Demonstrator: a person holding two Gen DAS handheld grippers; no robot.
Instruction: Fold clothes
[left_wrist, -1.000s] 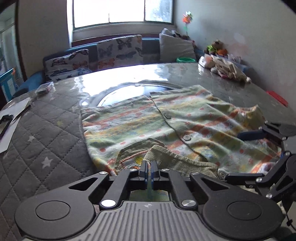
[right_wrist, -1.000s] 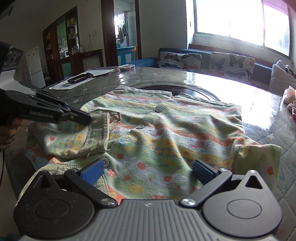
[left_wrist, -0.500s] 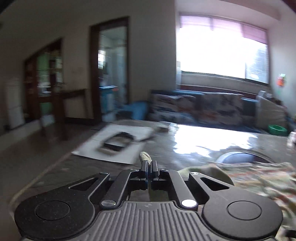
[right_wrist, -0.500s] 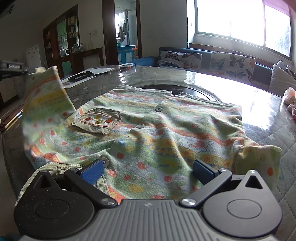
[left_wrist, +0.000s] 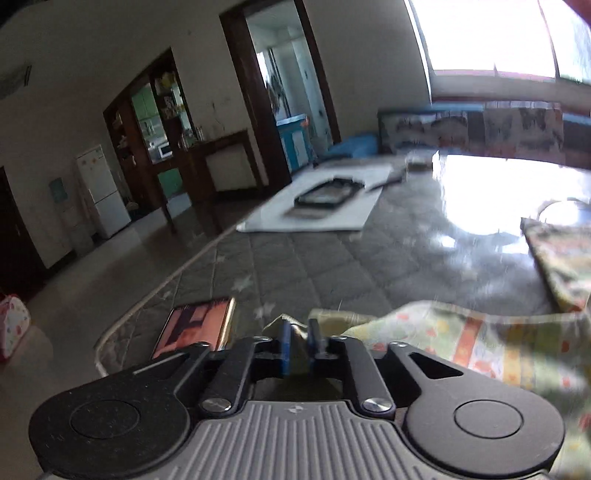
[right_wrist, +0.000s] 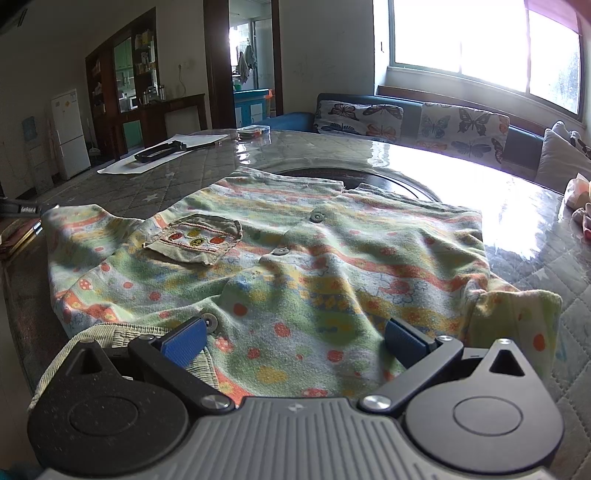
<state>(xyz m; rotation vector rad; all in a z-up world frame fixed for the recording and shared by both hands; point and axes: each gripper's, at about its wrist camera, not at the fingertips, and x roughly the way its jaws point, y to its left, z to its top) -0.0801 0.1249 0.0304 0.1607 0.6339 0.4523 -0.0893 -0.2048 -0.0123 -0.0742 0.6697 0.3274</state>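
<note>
Here the left gripper (left_wrist: 298, 341) pinches a sleeve (left_wrist: 458, 339) of the shirt (right_wrist: 280, 266), beside a phone (left_wrist: 195, 328). The right gripper (right_wrist: 295, 338) hangs spread wide over the shirt, which lies flat on the quilted table (right_wrist: 162, 188).

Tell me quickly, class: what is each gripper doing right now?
Left gripper: nearly closed, pinching the cuff of the shirt's sleeve.
Right gripper: open, holding nothing, over the shirt.

The left tongs (left_wrist: 298, 341) stand nearly closed (a narrow gap between the blue pads), while the right tongs (right_wrist: 293, 341) are spread wide, held low.
</note>
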